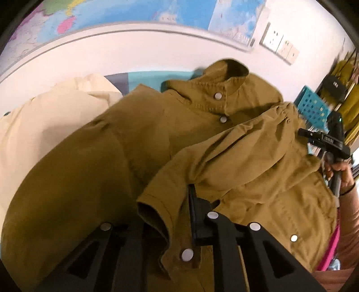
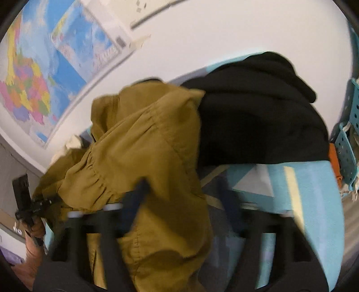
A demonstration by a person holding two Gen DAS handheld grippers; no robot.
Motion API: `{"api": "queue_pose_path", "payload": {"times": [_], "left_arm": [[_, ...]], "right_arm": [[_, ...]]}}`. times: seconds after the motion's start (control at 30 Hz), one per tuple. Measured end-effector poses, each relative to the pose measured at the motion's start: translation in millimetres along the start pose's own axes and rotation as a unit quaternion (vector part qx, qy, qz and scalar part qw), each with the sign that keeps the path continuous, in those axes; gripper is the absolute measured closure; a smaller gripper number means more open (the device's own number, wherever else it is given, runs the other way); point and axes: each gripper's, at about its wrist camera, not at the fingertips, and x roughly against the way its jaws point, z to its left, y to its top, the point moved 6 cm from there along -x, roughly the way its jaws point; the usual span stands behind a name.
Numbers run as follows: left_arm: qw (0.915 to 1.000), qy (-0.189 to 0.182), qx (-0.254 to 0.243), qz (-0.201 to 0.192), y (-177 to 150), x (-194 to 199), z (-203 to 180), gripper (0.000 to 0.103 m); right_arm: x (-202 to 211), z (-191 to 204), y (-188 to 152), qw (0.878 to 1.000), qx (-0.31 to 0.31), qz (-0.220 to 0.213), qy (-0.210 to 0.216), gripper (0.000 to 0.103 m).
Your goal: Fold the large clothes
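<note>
A mustard-brown jacket [image 1: 157,139] with silver snaps lies spread on the bed, collar toward the wall. My left gripper [image 1: 170,215] is closed on the cuff end of its sleeve [image 1: 154,209], which is folded across the jacket's front. In the right wrist view the jacket [image 2: 143,143] fills the middle. My right gripper [image 2: 181,197] is blurred; its left finger [image 2: 134,200] lies on the jacket's edge and the other finger is over the bedspread, jaws apart. The right gripper also shows in the left wrist view [image 1: 323,139], at the jacket's right shoulder.
A cream garment [image 1: 51,116] lies left of the jacket. A black garment [image 2: 258,116] lies beyond it on the teal patterned bedspread [image 2: 314,191]. Teal perforated baskets [image 2: 347,143] stand at the right. A wall with maps [image 1: 134,13] runs behind the bed.
</note>
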Motion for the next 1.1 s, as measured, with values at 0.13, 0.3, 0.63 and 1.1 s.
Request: {"api": "queue_pose_path", "payload": {"times": [0.13,0.3,0.63,1.1], "left_arm": [[0.9999,0.013,-0.007,-0.006,11,-8,-6,0.087],[0.9984,0.054,-0.014,-0.007,19,-25,-1,0.085],[0.9929,0.079,-0.065,-0.061,6,18,-17,0.04],[0.9757,0.161,0.038,-0.144,-86,152,91,0.021]], "right_arm": [[9,2,9,0.999,0.02,-0.026,-0.026,0.094],[-3,-13,3,0.998,-0.009,0.006,-0.056,0.075],[54,93,1,0.988,0.116,-0.09,-0.048,0.053],[-118,298,-78,0.943,0.291,0.116,0.114,0.05]]}}
